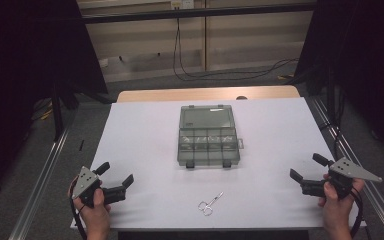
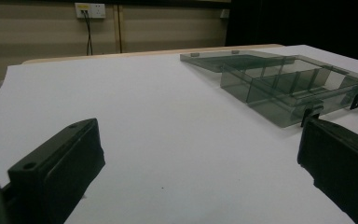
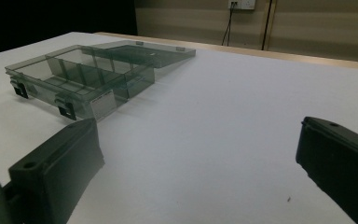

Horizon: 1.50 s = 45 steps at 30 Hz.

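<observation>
At the bottom corners of the high view, the left gripper (image 1: 116, 174) and right gripper (image 1: 307, 167) hover with jaws apart, holding nothing. Small scissors (image 1: 210, 204) lie bottom centre, near the table edge. Beyond, mid-frame, the compartment box (image 1: 209, 142) sits open; I'd approach the scissors low and squarely.

Lab recording bench
Black curtains (image 1: 25, 60) flank a white-covered table (image 1: 145, 150); wall socket (image 2: 90, 10) with trailing cables (image 1: 190, 70).

A white sheet (image 1: 145, 150) covers the wooden desk (image 1: 180, 94). Behind the desk, black cables (image 1: 180, 55) hang down a beige panelled wall (image 1: 250, 40) from a socket (image 2: 90, 10). Dark curtains (image 1: 25, 60) flank the desk, and grey floor (image 1: 40, 165) lies beside it.
</observation>
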### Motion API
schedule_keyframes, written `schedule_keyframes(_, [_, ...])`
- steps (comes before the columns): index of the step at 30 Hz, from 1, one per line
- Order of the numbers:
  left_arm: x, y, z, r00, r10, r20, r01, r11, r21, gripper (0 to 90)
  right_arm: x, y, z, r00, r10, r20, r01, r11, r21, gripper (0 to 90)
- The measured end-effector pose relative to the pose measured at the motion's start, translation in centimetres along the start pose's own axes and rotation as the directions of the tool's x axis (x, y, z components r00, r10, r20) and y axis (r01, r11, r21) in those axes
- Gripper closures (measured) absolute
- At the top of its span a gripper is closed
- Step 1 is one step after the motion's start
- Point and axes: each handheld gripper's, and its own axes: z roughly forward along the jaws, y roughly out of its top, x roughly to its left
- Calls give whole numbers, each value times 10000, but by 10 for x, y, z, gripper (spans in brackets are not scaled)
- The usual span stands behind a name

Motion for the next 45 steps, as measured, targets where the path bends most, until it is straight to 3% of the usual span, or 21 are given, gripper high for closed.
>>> schedule_keyframes(14, [0, -2, 0, 9999, -127, -22, 127, 9999, -106, 0, 15, 9, 9, 9959, -419, -806, 441, 9987, 255, 0])
schedule_keyframes(20, [0, -2, 1, 10000, 39, 33, -39, 10000, -17, 0, 25, 23, 15, 9858, -847, -1450, 937, 9940, 565, 0])
schedule_keyframes(25, [0, -1, 1, 10000, -60, 54, 60, 10000, -20, 0, 35, 35, 24, 9739, -1208, -1919, 1382, 9872, 795, 0])
schedule_keyframes(34, [2, -1, 1, 9999, -66, 133, 66, 10000, -28, 0, 51, 50, 42, 9599, -1463, -2390, 1724, 9807, 924, 0])
schedule_keyframes(45, [2, -1, 1, 9998, -75, 200, 75, 10000, -21, 0, 72, 64, 64, 9339, -1813, -3083, 2263, 9670, 1168, 0])
